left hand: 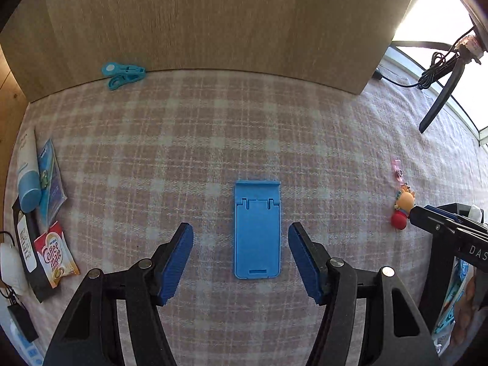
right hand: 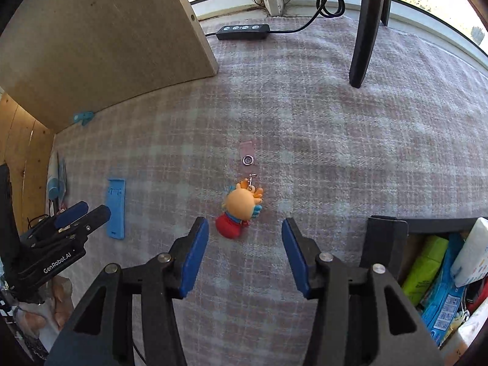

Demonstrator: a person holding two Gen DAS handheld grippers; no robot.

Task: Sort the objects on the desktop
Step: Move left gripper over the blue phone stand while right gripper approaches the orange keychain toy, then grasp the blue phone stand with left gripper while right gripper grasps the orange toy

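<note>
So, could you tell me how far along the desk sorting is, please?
Partly done: the black box at right already holds several packets. In hand: nothing; the left claw hangs open over the blue stand, the right claw open over the toy keychain. Left: both of those, the clip and the items by the left edge.

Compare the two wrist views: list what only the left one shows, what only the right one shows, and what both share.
Only the left wrist view: the Coffee mate sachet.

Only the right wrist view: the black power strip near the window and the packets in the black box.

Both: the blue phone stand, the toy keychain, the teal clip and the checked cloth.
</note>
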